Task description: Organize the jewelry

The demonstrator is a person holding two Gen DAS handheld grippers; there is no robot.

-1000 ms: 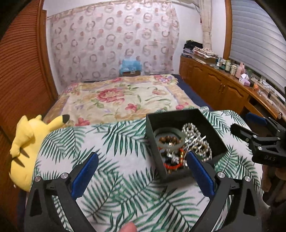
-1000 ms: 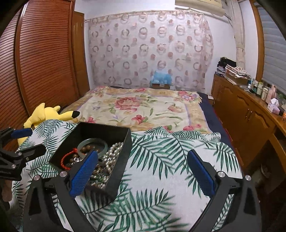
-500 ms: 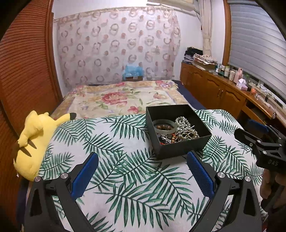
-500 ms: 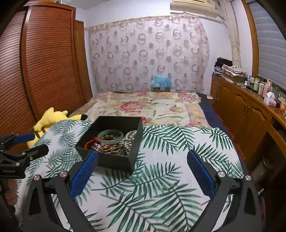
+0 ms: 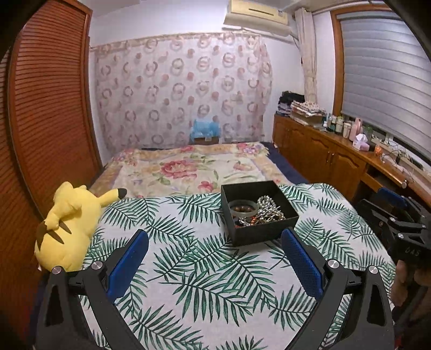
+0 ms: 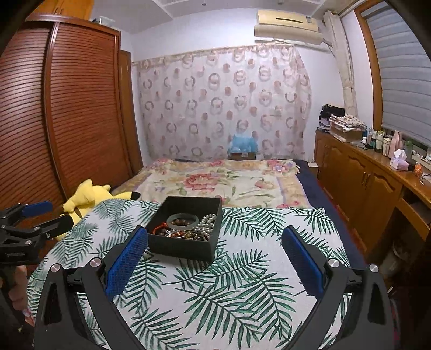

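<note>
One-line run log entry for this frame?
left gripper: open, empty | right gripper: open, empty | black box: on cloth, jewelry inside

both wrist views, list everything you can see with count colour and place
jewelry box: 1, black, open, on the leaf-print cloth, centre
bangle: 1, grey-green, inside the box, far left part
pearl beads: 1 heap, silvery white, inside the box, right part
bead bracelet: 1, orange-red, inside the box, left part
leaf-print cloth: 1, white with green fronds, covering the near surface
plush toy: 1, yellow, at the cloth's left edge
bed: 1, floral cover, beyond the cloth
wardrobe: 1, brown, left wall
cabinet: 1, wooden, right wall, bottles on top
air conditioner: 1, cream, high on the wall
left gripper: 1, black with blue pads, jaws open
right gripper: 1, black with blue pads, jaws open
</note>
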